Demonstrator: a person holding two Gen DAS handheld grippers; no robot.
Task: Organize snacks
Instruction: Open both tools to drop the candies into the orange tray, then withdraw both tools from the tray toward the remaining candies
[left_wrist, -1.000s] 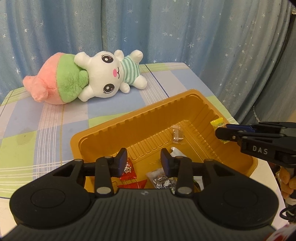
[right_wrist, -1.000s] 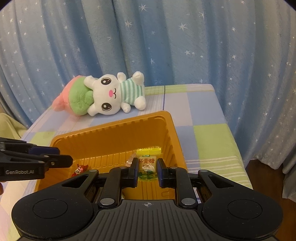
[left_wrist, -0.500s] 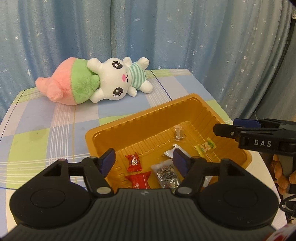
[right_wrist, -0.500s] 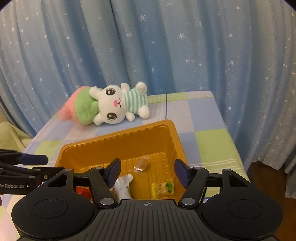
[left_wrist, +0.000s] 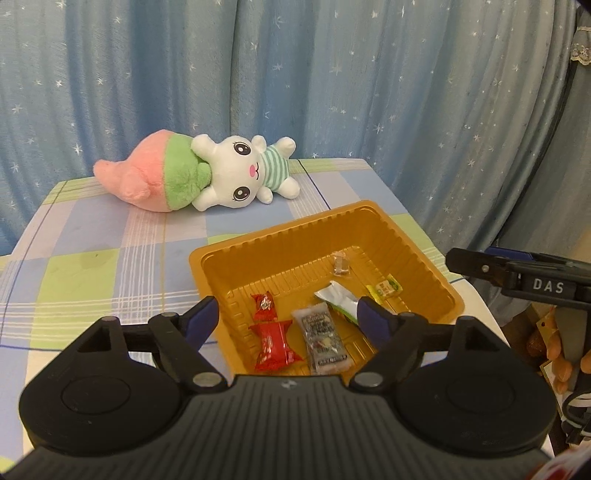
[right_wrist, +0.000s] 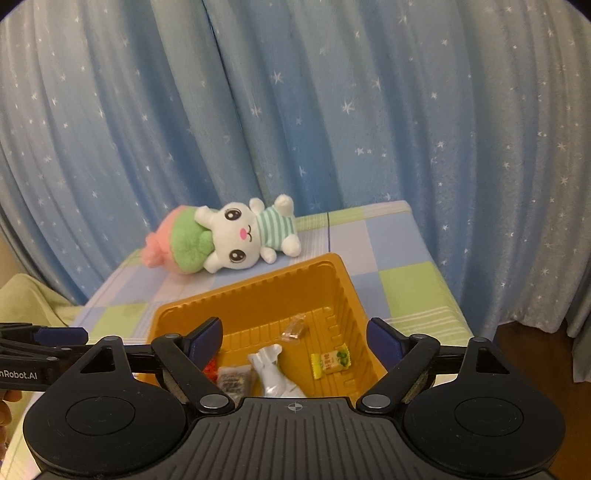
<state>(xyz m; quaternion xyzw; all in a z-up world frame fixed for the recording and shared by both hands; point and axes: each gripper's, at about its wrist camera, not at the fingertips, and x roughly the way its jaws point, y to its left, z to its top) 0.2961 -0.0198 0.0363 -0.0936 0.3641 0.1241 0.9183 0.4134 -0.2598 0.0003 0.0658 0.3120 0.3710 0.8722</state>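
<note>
Left wrist view: the left tool (left_wrist: 288, 314) is seen spread wide, with nothing held or touched. The right tool (right_wrist: 295, 334) is likewise spread wide and empty. A counter (left_wrist: 110, 258) covered by a checked cloth is backed by a blue starred curtain (left_wrist: 332, 92); a plush rabbit (left_wrist: 207, 173) is laid near the far edge. An orange tray (left_wrist: 424, 258) is placed below and ahead of both tools, and wrapped snacks are scattered in it: red candies (left_wrist: 271, 334), a grey packet (left_wrist: 323, 339), a yellow candy (right_wrist: 330, 360).
</note>
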